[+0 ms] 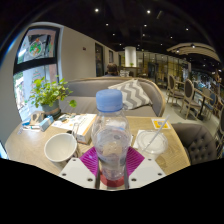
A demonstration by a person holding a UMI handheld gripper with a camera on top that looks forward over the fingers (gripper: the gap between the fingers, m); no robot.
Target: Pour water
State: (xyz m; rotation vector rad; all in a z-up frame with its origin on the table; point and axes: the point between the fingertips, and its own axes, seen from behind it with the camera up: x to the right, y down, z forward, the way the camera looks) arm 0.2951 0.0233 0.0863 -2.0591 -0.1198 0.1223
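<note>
The tongs (112,165) are closing around a clear bottle (111,135) with a blue cap, and both purple pads (92,160) appear to be pressing on its lower body. The bottle is standing upright between the fingers, and a small amount of reddish liquid is showing near its base. Whether it is resting on the worktop (30,140) or already lifted clear, I cannot tell.

Just ahead of the tongs and to their left, a white bowl (60,147) is sitting on the worktop. Just to their right, a clear glass cup (152,142) is standing close beside the bottle. A potted plant (50,95) is sitting further off to the left, well beyond the bowl.

The step in hand looks like the grasp or early carry, with pouring not yet begun. The cap seems to be on, so it would likely need to come off before anything flows. The next move is probably calling for bringing the bottle over a vessel, most likely the cup, and tilting it slowly while keeping a firm grip.
</note>
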